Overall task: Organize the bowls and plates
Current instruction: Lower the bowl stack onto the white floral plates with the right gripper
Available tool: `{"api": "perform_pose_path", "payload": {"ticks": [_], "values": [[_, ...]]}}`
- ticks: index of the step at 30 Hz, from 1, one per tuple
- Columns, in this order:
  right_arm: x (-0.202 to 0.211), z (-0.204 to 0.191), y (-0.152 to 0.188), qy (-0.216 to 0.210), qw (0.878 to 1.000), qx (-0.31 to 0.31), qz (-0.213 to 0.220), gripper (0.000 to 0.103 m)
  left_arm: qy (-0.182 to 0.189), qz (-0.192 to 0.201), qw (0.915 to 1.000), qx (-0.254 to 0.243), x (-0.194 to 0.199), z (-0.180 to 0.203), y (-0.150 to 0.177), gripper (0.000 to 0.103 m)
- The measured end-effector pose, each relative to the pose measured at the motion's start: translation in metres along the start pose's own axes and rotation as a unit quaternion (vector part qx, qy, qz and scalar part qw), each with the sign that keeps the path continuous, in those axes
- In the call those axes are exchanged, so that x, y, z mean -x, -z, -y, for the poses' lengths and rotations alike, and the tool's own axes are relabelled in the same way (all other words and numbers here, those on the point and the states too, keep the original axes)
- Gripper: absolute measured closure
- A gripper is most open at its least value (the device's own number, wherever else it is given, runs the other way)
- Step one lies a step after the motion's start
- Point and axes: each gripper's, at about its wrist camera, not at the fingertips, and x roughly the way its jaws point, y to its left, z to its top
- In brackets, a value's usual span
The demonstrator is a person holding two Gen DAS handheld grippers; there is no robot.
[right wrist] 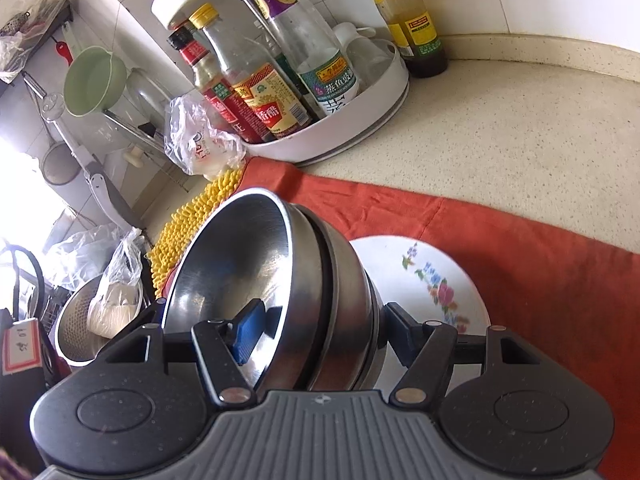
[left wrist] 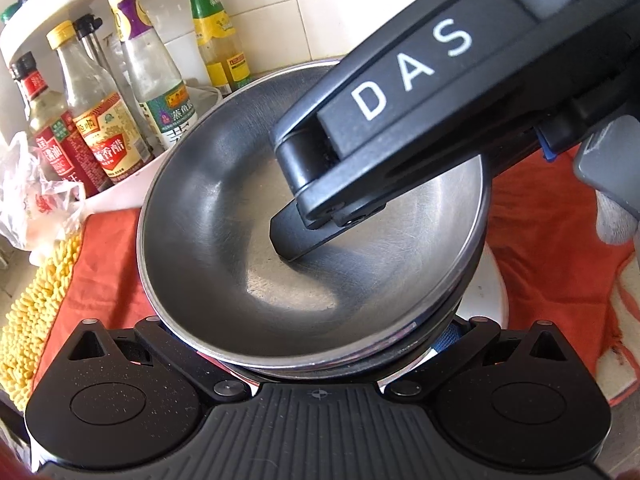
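Three nested steel bowls (right wrist: pixel 320 280) hang tilted on edge, mouth to the left, above a white floral plate (right wrist: pixel 432 280) that lies on an orange cloth (right wrist: pixel 560 300). My right gripper (right wrist: pixel 324 330) is shut on the stack, with one blue pad (right wrist: pixel 248 336) inside the top bowl and the other finger outside the bottom one. In the left wrist view the top bowl (left wrist: pixel 224 240) faces me, and the right gripper's finger (left wrist: pixel 296 236) lies in it. My left gripper (left wrist: pixel 312 356) stands spread wide just below the stack's near rim, which hides its fingertips.
A white turntable rack (right wrist: pixel 360 120) of sauce bottles stands at the back, with another bottle (right wrist: pixel 412 20) beside it. A plastic bag (right wrist: pixel 200 140) and a yellow chenille mat (right wrist: pixel 188 224) lie to the left. A steel colander (right wrist: pixel 80 332) sits low at the left. A gloved hand (left wrist: pixel 616 220) shows at the right.
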Motion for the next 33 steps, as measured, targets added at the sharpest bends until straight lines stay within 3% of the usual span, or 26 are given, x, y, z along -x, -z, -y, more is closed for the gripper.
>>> {"api": "perform_pose_path", "payload": {"ticks": [13, 25, 33], "values": [[-0.004, 0.014, 0.008, -0.016, 1.000, 0.022, 0.007, 0.044, 0.024, -0.018, 0.9995, -0.002, 0.001, -0.005, 0.007, 0.000], [-0.002, 0.017, 0.002, 0.005, 1.000, 0.022, 0.017, 0.045, 0.028, 0.006, 0.9996, 0.002, 0.010, -0.001, 0.006, 0.001], [0.022, 0.014, 0.003, 0.011, 0.999, 0.006, 0.049, 0.045, 0.036, 0.017, 0.9991, 0.016, 0.029, -0.010, 0.015, 0.000]]}}
